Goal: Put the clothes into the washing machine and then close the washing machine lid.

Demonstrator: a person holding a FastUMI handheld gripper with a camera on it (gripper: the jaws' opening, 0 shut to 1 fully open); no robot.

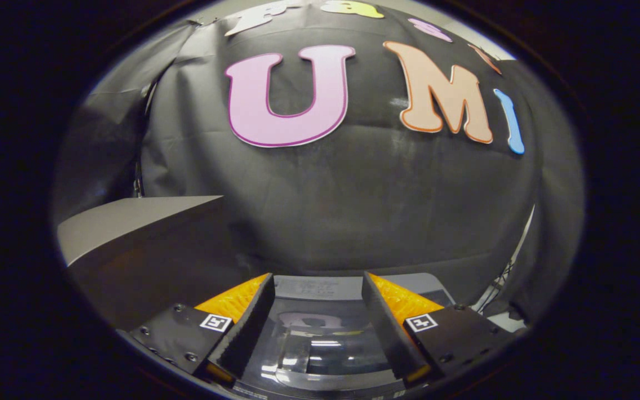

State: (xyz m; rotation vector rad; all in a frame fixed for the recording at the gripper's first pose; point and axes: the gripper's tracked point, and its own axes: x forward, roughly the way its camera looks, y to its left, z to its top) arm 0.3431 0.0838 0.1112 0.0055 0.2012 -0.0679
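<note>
- Fingers of the gripper point(318, 322) stood apart with nothing between them; we read the gap as wide enough that no cloth was being carried.
- Directly below and between the fingers we saw the washing machine lid point(314, 347), a glossy, see-through panel reflecting ceiling lights. It appeared to lie flat over the machine's opening, so we judged it closed or nearly closed.
- Beyond the fingertips we saw the grey rear panel point(303, 287) of the washing machine, meeting the black cloth wall behind it.
- Clothes could not be made out through the lid's reflections; we could not tell whether they lay inside the drum.
- To the left of the gripper we noted a grey slanted box point(131, 222), standing apart from the machine. Its purpose was not evident.
- We judged that the gripper hung low over the lid because pushing it down calls for free fingers, not a grasp.
- We assessed the task as at or near its final step, though the loading itself remained unconfirmed.
</note>
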